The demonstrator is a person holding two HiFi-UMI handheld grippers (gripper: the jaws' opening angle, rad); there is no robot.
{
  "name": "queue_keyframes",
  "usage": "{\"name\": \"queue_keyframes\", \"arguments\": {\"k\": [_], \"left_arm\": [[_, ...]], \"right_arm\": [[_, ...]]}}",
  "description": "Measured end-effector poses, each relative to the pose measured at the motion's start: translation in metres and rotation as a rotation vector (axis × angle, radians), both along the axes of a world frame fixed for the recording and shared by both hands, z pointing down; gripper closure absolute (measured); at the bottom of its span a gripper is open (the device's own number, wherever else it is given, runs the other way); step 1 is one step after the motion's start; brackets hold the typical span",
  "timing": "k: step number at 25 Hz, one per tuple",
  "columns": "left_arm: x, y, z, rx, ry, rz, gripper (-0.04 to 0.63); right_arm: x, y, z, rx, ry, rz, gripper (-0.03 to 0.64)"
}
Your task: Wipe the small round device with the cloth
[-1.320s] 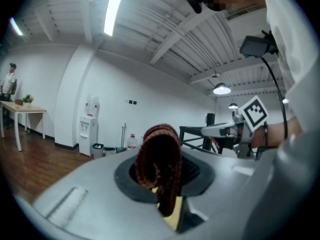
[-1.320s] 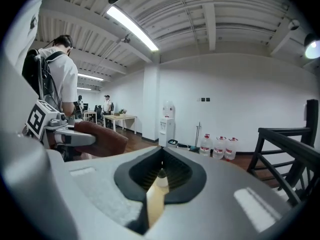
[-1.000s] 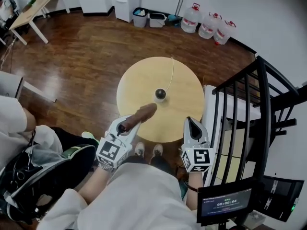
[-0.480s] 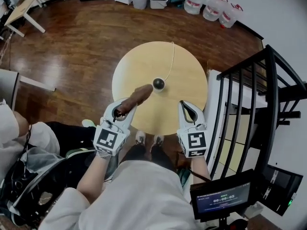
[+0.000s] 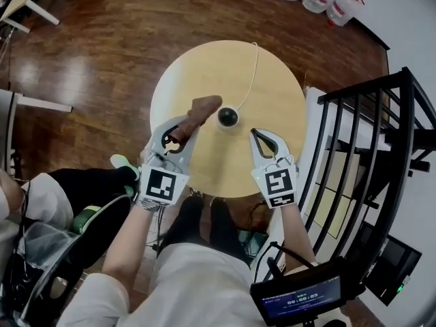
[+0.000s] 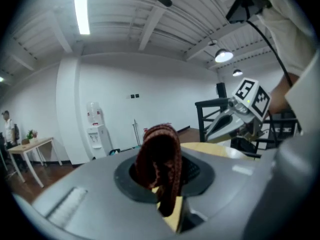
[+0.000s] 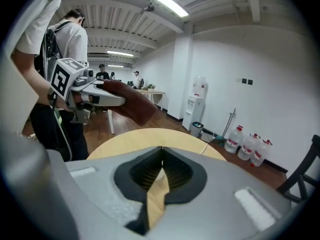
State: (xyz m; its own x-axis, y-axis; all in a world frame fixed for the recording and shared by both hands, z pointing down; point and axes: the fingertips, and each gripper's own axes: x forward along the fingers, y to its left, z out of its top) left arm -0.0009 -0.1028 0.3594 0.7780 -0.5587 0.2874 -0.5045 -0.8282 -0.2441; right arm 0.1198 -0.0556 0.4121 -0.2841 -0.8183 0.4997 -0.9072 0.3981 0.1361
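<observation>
Head view: the left gripper (image 5: pixel 176 131) clamps the brown cloth (image 5: pixel 201 107), its free end just beside the small round device (image 5: pixel 227 117) on the table (image 5: pixel 204 67), at the device's 9 o'clock. The right gripper (image 5: pixel 263 140), closed and empty, sits at 5 o'clock. Seemingly the approach step; next, lay the cloth onto the device

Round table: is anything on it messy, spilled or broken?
Nothing stands out. The small black round device sits on the round wooden table, its thin white cable running to the far edge. No spill or damage shows.
</observation>
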Motion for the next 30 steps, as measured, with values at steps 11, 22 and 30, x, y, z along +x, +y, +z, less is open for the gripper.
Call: {"name": "queue_keyframes", "arguments": {"k": [11, 22, 30], "left_arm": [[0.028, -0.015, 0.035, 0.1, -0.111, -0.013, 0.523], [0.051, 0.014, 0.064, 0.145, -0.184, 0.109, 0.523], [0.065, 0.036, 0.1, 0.23, -0.399, 0.236, 0.523]], "right_arm": [[-0.023, -0.031, 0.048, -0.145, -0.004, -0.25, 0.402], [-0.031, -0.035, 0.088, -0.243, 0.22, -0.459, 0.327], [-0.025, -0.034, 0.098, -0.248, 0.224, -0.452, 0.327]]}}
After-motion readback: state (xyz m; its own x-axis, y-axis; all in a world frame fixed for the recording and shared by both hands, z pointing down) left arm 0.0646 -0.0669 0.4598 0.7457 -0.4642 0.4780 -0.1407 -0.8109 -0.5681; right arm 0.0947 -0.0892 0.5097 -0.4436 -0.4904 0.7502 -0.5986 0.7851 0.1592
